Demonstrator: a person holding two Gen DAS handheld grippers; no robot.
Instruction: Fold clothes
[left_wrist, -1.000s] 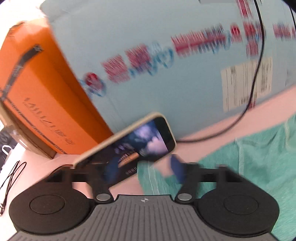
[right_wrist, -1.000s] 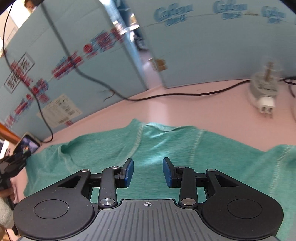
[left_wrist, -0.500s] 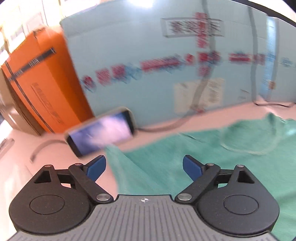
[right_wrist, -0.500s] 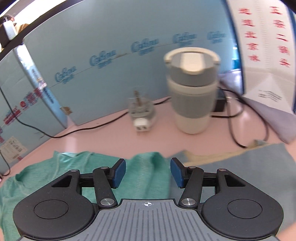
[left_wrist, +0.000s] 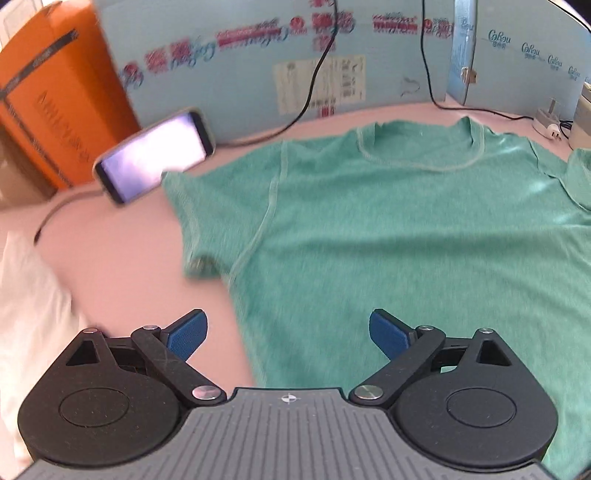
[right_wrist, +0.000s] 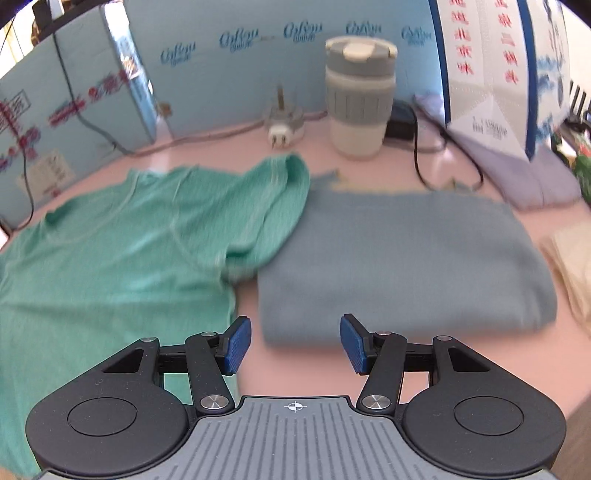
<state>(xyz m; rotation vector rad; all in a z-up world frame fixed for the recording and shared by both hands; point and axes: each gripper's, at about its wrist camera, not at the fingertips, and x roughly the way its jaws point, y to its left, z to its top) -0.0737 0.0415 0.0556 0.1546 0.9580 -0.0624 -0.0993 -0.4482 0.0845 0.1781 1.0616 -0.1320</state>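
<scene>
The green T-shirt (left_wrist: 388, 229) is laid flat on the pink tabletop (left_wrist: 122, 258), filling the centre and right of the left wrist view. The left gripper (left_wrist: 288, 334) is seen above its lower side edge, jaws spread wide after just opening, nothing held. In the right wrist view, the right gripper (right_wrist: 294, 343) stands about half open and empty, between the shirt at left and a folded grey-blue garment (right_wrist: 406, 266) at centre right, one sleeve overlapping that garment
</scene>
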